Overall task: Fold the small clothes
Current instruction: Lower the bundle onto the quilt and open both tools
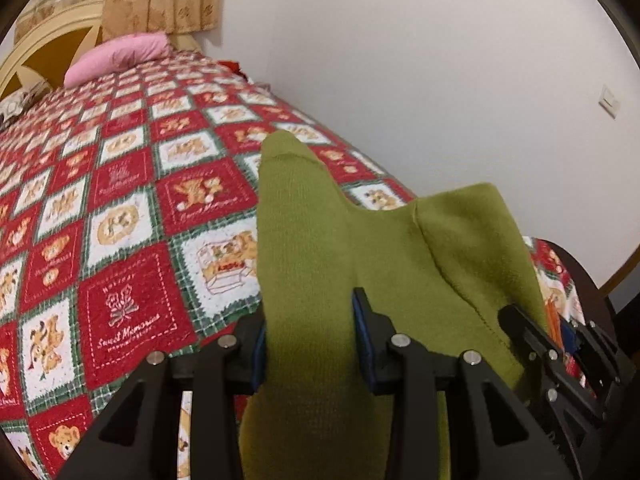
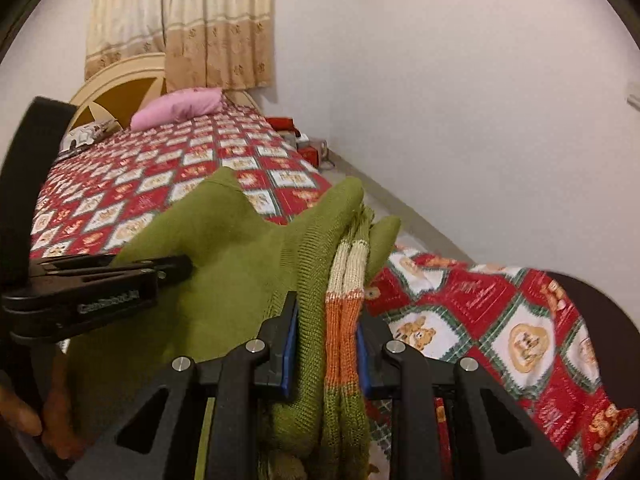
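A small olive-green knit garment (image 1: pixel 360 240) with an orange and cream striped edge (image 2: pixel 346 312) hangs lifted above a bed. My left gripper (image 1: pixel 310 344) is shut on one part of the green knit. My right gripper (image 2: pixel 326 340) is shut on the bunched green and striped knit. The right gripper also shows at the right edge of the left wrist view (image 1: pixel 560 344). The left gripper shows at the left of the right wrist view (image 2: pixel 120 280). The cloth stretches between the two grippers.
The bed carries a red, white and green teddy-bear quilt (image 1: pixel 120 200) with a pink pillow (image 1: pixel 116 56) by the headboard (image 2: pixel 116 88). A white wall (image 1: pixel 440 80) runs along the bed's far side. Red items (image 2: pixel 296 136) sit beside the bed.
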{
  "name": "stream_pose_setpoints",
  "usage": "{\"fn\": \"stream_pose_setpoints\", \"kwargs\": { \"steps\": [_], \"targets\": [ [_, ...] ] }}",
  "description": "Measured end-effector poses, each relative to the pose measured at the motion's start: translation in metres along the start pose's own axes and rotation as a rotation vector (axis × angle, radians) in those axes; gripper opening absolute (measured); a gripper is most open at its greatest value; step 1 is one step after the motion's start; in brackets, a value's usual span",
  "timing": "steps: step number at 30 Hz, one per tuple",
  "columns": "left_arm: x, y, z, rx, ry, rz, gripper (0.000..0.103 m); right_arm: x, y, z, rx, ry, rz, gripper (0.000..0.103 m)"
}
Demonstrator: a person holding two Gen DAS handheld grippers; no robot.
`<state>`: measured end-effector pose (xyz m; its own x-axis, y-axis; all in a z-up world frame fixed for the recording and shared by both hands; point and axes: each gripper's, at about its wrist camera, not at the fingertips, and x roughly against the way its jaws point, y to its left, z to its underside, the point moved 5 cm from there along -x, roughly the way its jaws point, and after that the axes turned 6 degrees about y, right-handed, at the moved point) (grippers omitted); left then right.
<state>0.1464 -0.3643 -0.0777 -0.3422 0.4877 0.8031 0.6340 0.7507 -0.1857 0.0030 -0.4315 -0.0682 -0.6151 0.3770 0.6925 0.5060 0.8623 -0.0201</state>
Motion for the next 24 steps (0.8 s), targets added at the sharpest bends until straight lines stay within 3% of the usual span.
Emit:
{"fn": "stream_pose_setpoints", "kwargs": {
  "steps": [3, 6, 8, 10, 13, 15, 19, 24],
  "targets": [
    [-0.008, 0.011, 0.0, 0.048, 0.021, 0.0, 0.061, -0.011, -0.008, 0.003, -0.041, 0.043, -0.029, 0.028],
    [-0.01, 0.019, 0.0, 0.085, 0.044, 0.02, 0.07, -0.012, -0.014, 0.004, -0.053, 0.06, -0.02, 0.044],
    [-0.004, 0.024, 0.002, 0.096, 0.056, 0.053, 0.071, -0.006, -0.023, 0.006, -0.072, 0.054, -0.016, 0.047],
    [0.007, 0.028, 0.005, 0.091, 0.039, 0.054, 0.071, 0.014, -0.036, 0.011, -0.101, 0.013, 0.005, 0.047],
    [0.032, 0.033, 0.012, 0.05, -0.019, -0.005, 0.071, 0.045, -0.046, 0.019, -0.103, -0.042, 0.053, 0.044],
    [0.045, 0.033, 0.021, 0.027, -0.042, -0.03, 0.07, 0.062, -0.042, 0.025, -0.081, -0.051, 0.048, 0.032],
    [0.052, 0.03, 0.038, 0.01, -0.028, -0.041, 0.07, 0.088, -0.01, 0.041, 0.035, -0.045, 0.001, 0.03],
    [0.06, 0.026, 0.052, -0.019, -0.041, -0.091, 0.07, 0.086, 0.026, 0.054, 0.132, -0.019, -0.032, 0.029]
  ]
}}
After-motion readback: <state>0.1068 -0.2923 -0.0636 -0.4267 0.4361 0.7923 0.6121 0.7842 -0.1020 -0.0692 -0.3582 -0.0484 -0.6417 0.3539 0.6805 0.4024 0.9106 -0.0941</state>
